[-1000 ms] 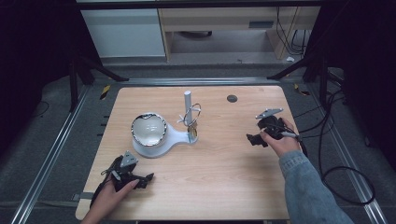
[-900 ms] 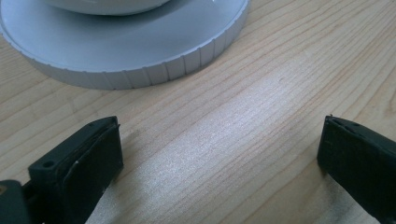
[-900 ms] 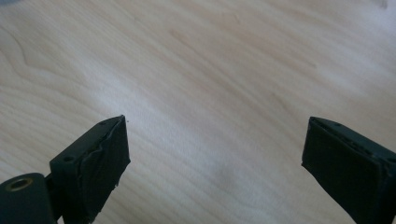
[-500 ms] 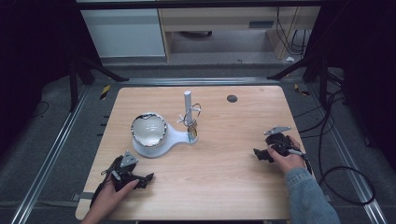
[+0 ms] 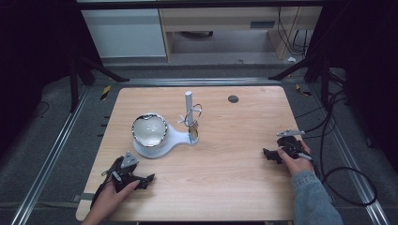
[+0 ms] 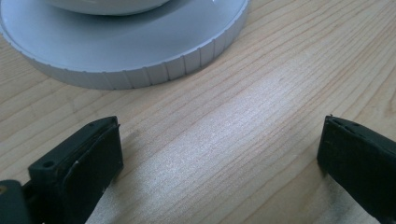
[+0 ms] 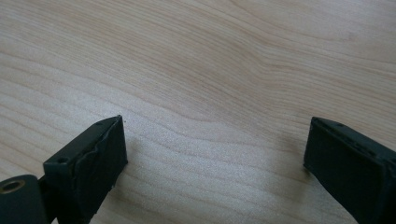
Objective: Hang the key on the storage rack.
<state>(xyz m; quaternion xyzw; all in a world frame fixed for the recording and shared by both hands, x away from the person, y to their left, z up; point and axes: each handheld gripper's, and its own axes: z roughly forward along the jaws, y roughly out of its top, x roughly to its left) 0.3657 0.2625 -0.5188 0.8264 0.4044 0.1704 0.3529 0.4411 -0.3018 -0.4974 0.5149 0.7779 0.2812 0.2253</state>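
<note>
A white stand (image 5: pixel 176 137) sits mid-table with a shiny round bowl (image 5: pixel 149 130) on its base and an upright post (image 5: pixel 188 101) carrying a metal ring (image 5: pixel 193 115). My left gripper (image 5: pixel 143 180) rests on the wood near the front left corner, open, with bare wood between its jaws. In the left gripper view (image 6: pixel 219 154) the ribbed rim of the stand's base (image 6: pixel 140 70) lies just beyond the jaws. My right gripper (image 5: pixel 271 154) lies low on the table at the right side, open, and in the right gripper view (image 7: pixel 215 154) bare wood lies between its jaws.
A small dark round disc (image 5: pixel 233 98) lies near the table's far edge. The wooden table (image 5: pixel 234 187) is ringed by metal rails and dark floor. Cables (image 5: pixel 347 178) trail off the right side. White and wooden cabinets stand beyond the far edge.
My right gripper has come down and toward the front right of the table, settling on the wood. The left gripper has stayed put.
</note>
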